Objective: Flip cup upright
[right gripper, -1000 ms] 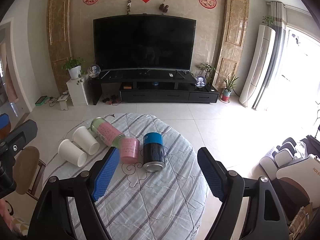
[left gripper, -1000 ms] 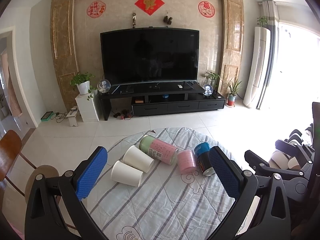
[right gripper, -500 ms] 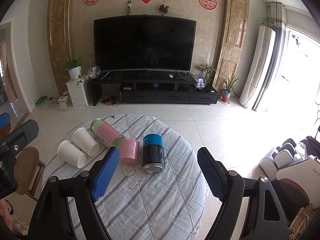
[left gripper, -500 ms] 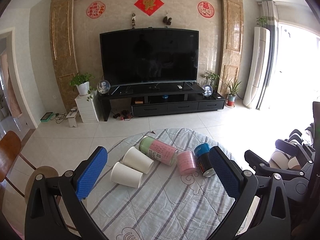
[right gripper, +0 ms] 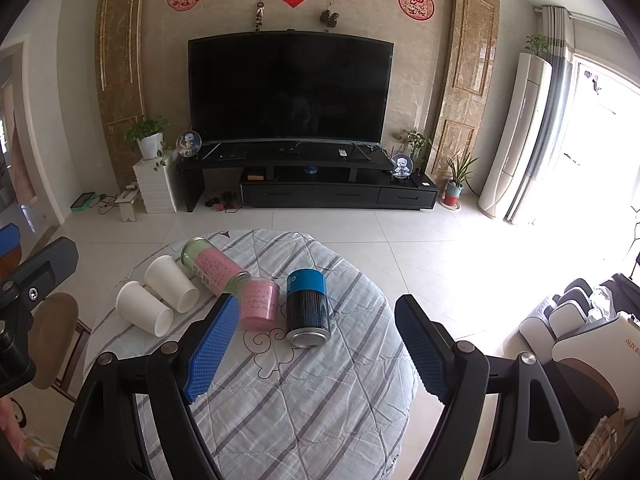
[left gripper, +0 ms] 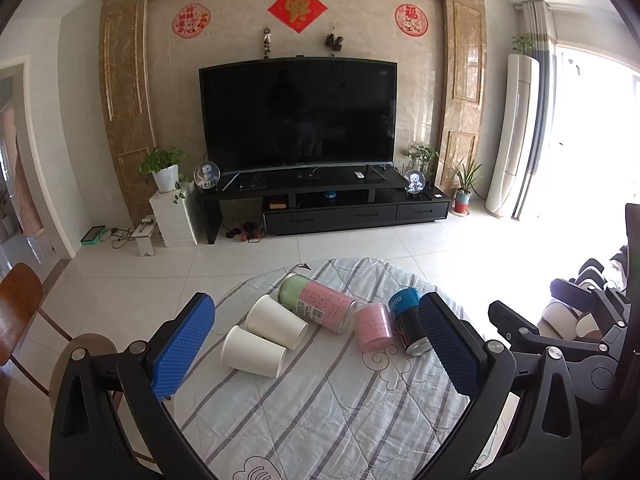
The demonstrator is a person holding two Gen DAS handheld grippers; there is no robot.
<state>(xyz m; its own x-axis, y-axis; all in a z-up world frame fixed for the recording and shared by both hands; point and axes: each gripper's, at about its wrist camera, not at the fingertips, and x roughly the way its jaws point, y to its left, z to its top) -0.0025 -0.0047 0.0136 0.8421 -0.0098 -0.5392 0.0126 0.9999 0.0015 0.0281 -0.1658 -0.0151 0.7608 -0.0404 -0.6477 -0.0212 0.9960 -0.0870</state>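
Two white paper cups lie on their sides on the round table's striped cloth point(left gripper: 320, 412), a near one point(left gripper: 252, 352) point(right gripper: 142, 314) and a far one point(left gripper: 276, 326) point(right gripper: 170, 288). A small pink cup point(left gripper: 372, 326) point(right gripper: 258, 304) also lies on its side. My left gripper point(left gripper: 316, 348) is open and empty, held above the table short of the cups. My right gripper point(right gripper: 316, 348) is open and empty, just short of a lying blue-and-black can point(right gripper: 308, 306) point(left gripper: 408, 326).
A pink-labelled jar with a green lid point(left gripper: 316, 302) point(right gripper: 212, 268) lies between the cups. A wooden chair point(left gripper: 20, 304) stands at the table's left. A TV stand point(left gripper: 320, 204) is across the tiled floor. A massage chair point(right gripper: 580, 328) is at the right.
Both grippers drifted very slightly; the table objects have shifted a little in both views. Nothing was grasped or moved.
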